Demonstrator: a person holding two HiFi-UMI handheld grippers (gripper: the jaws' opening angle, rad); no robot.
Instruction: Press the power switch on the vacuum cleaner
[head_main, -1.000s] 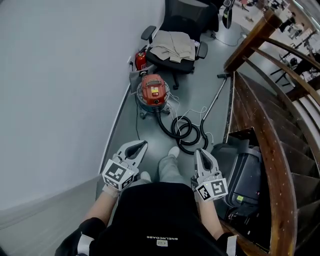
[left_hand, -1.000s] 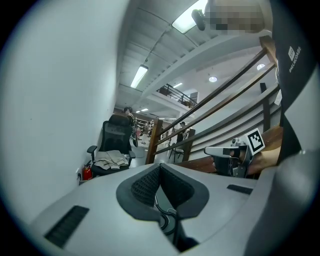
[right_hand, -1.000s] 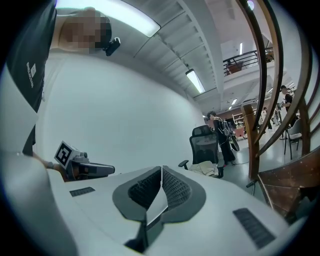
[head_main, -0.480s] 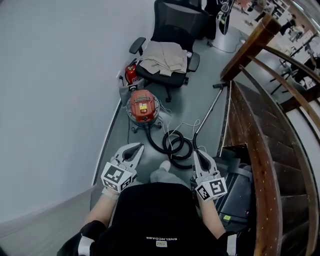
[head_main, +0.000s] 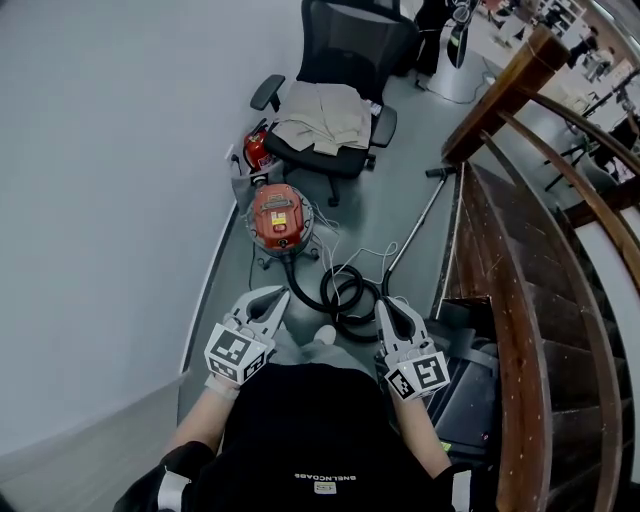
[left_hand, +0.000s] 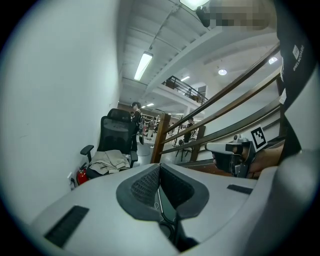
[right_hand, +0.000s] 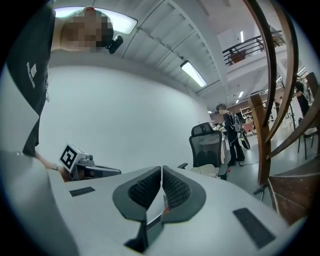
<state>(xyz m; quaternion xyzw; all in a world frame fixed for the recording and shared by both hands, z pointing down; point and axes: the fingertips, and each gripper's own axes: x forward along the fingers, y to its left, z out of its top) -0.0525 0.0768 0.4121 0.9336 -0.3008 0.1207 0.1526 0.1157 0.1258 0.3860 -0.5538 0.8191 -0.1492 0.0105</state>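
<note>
The vacuum cleaner (head_main: 277, 215) stood on the floor (head_main: 400, 205) beside the wall (head_main: 120, 200), ahead of and well apart from the nearer left hand-held gripper (head_main: 276, 294). It and the right hand-held gripper (head_main: 386, 303) were pressed together, empty.

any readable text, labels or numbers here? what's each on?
Nothing reads cleanly.
Print on the black shirt: white, upside down in the head view, too small to read.
Label on the vacuum cleaner: on its red top, too small to read.
Cubes on the left gripper and right gripper: square markers only, no words.
</note>
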